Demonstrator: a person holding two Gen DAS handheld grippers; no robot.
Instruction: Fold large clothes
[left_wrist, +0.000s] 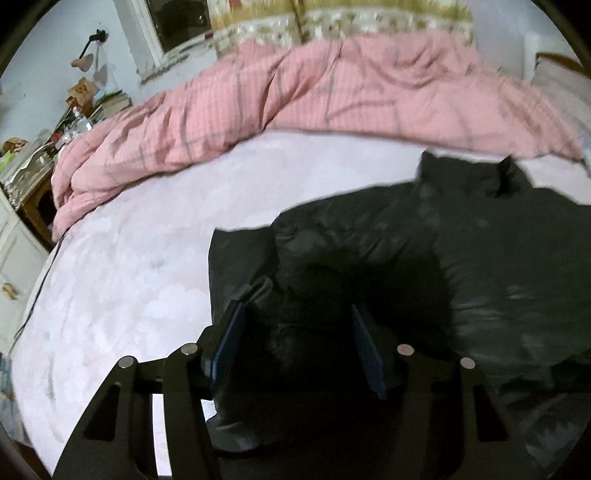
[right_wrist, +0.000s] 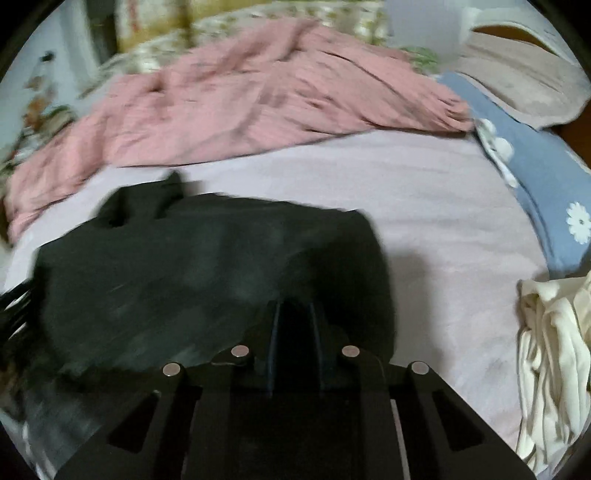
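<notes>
One black puffy jacket (left_wrist: 461, 240), spread flat, shiny

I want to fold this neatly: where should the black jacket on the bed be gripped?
Grip the black jacket at its near bottom hem, one corner per gripper, coming from above. It lies flat with its collar at the far end, so the hem folds away toward it.

Left tongs (left_wrist: 295, 332) apart, right tongs (right_wrist: 295, 325) narrowed

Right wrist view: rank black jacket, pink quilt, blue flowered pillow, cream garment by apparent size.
1. Black jacket and pink quilt: alike; the jacket is nearer, so unranked.
2. Blue flowered pillow.
3. Cream garment, partly cut off.
</notes>
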